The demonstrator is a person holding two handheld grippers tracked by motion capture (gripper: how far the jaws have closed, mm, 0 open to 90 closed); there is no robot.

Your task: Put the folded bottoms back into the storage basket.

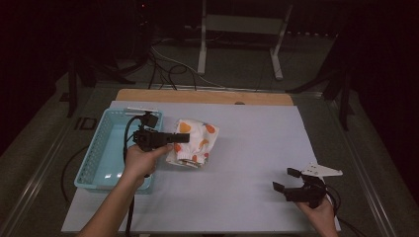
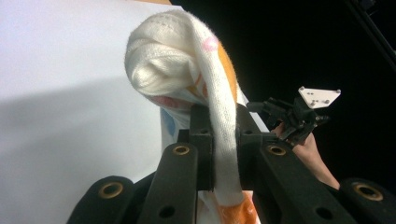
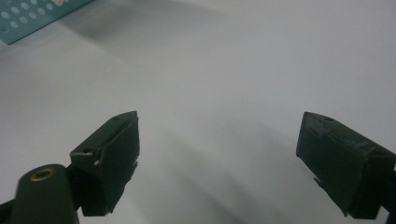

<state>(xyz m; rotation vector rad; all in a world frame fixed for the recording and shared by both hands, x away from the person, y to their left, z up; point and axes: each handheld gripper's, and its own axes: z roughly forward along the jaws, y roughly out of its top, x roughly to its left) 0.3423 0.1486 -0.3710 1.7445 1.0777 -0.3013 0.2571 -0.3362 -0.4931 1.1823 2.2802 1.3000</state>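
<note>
The left hand-held gripper [image 2: 219,140] was clamped on a fold of the fruit-print cloth [image 1: 195,143] lying beside the blue basket [image 1: 99,153] on the counter [image 1: 257,148], while the right hand-held gripper [image 1: 285,179] rested wide open.

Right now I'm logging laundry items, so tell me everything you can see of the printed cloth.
The cloth is soft white knit fabric with orange and pink prints, bunched rather than flat. It sits on the white table right of the teal basket. The left claw is shut on a fold of it, which bulges beyond the jaws.
</note>
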